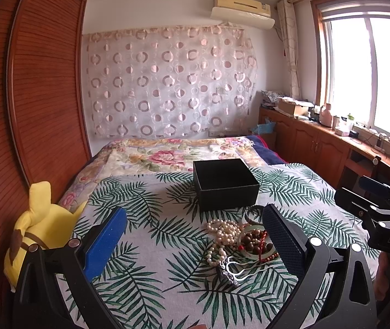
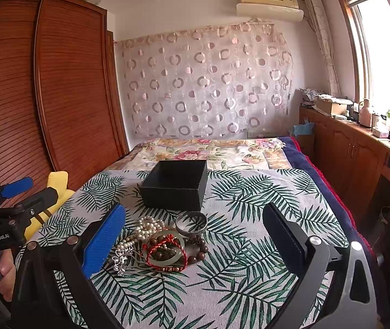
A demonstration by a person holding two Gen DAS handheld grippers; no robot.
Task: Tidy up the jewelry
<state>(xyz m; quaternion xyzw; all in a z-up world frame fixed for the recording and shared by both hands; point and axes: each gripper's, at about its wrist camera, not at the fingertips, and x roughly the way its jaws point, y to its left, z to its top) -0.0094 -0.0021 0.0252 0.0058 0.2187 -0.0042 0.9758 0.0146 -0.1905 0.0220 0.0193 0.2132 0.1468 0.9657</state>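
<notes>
A pile of jewelry lies on the palm-leaf cloth over the bed: a pearl necklace, a silver bangle, a jade bangle with red cord, brown wooden beads and a silver pendant. Just behind the pile stands an open, empty black box. My left gripper is open, low over the cloth, with the pile just inside its right finger. My right gripper is also open, with the jewelry pile beside its left blue pad. Neither holds anything.
A yellow plush toy sits at the bed's left edge against a wooden wardrobe. A floral blanket covers the far half of the bed. Wooden cabinets with clutter run under the window at right. A hand grips the left tool.
</notes>
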